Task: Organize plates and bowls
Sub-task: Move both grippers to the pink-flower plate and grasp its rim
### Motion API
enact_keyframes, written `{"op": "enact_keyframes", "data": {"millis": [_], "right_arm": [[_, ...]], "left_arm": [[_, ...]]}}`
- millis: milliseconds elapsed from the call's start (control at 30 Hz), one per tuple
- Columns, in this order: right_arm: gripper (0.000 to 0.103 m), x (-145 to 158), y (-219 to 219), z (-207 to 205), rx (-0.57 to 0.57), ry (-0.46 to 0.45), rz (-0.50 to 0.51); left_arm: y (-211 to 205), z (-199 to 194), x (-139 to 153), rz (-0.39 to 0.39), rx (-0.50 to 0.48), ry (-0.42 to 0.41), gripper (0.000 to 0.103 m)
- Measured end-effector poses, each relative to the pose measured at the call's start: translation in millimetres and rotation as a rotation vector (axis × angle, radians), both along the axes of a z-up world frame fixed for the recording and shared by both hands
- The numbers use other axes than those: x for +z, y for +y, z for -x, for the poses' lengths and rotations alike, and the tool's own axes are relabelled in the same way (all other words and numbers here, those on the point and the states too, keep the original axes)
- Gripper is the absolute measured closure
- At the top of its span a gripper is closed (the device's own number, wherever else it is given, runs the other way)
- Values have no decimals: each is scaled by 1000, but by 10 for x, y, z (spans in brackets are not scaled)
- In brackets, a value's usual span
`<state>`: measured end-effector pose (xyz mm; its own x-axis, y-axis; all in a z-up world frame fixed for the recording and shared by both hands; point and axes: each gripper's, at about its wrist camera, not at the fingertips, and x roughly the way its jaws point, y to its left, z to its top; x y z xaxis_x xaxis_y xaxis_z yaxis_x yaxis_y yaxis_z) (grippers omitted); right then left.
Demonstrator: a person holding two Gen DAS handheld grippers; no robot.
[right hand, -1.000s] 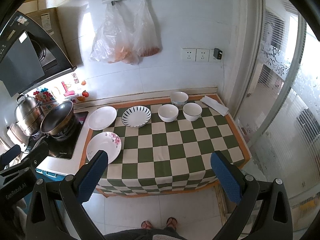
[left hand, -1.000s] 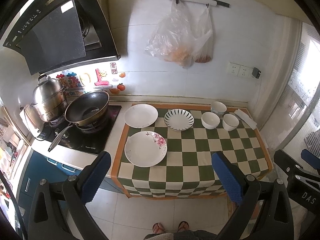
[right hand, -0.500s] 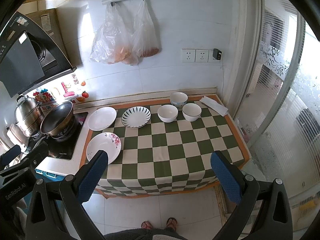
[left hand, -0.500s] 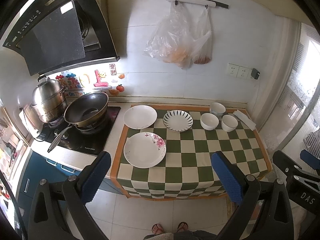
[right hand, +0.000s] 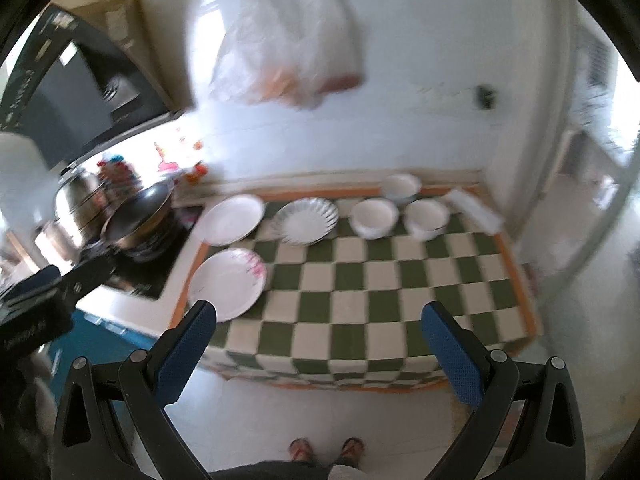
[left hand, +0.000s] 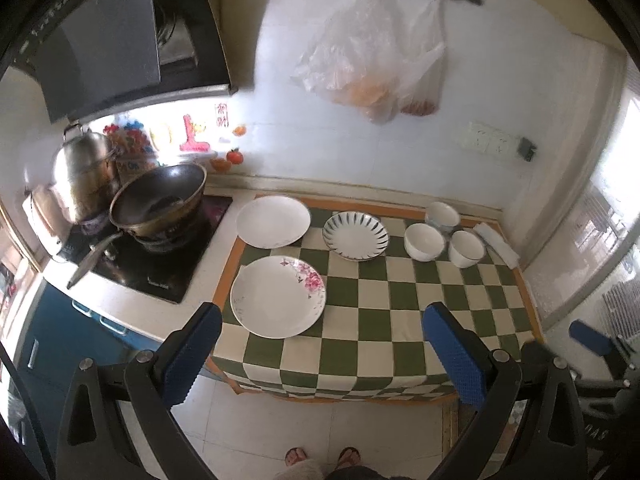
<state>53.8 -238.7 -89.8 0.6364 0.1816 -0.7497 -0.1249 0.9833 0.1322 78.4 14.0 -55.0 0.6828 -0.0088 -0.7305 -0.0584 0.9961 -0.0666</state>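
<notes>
Left wrist view: left tongs are hanging wide open and empty, well above the counter, nothing between the pads. Right tongs are likewise gaping open and empty; the right wrist view is smeared with motion blur, so fine detail there is unreliable.

Layout in the left wrist frame: floral plate is sitting lower centre-left, just above the left pad. Plain white plate is lying behind it, overhanging the cloth edge toward the stove. Striped plate is at centre. Three bowls are clustered at right of centre, touching or nearly so; cannot tell which.

Risks, judged from this:
- Plates are lying flat on cloth, so the rim grip is looking shallow and a plate could be slipping out mid-lift.
- White plate is sitting close to the wok; a wide approach could be clipping it.
- Bowls are packed tight; grabbing one could be knocking a neighbour.
- Stacking off-centre could be chipping rims.

All dishes are well apart from both tongs; nothing stacked yet.
</notes>
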Motion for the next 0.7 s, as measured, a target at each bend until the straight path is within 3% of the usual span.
{"op": "enact_keyframes", "data": {"millis": [167, 300, 500, 700], "right_arm": [[0, -623, 190, -481, 104, 107, 8], [0, -1177, 475, -944, 152, 190, 32], [0, -1951, 857, -1752, 180, 326, -45], [4, -2845, 1251, -2701, 127, 511, -132]], "left_arm": [[208, -383, -615, -54, 114, 89, 0], [496, -712, -1138, 9, 158, 195, 0], [956, -1341, -1850, -21, 173, 336, 0], [1548, -2074, -2588, 27, 134, 475, 1]]}}
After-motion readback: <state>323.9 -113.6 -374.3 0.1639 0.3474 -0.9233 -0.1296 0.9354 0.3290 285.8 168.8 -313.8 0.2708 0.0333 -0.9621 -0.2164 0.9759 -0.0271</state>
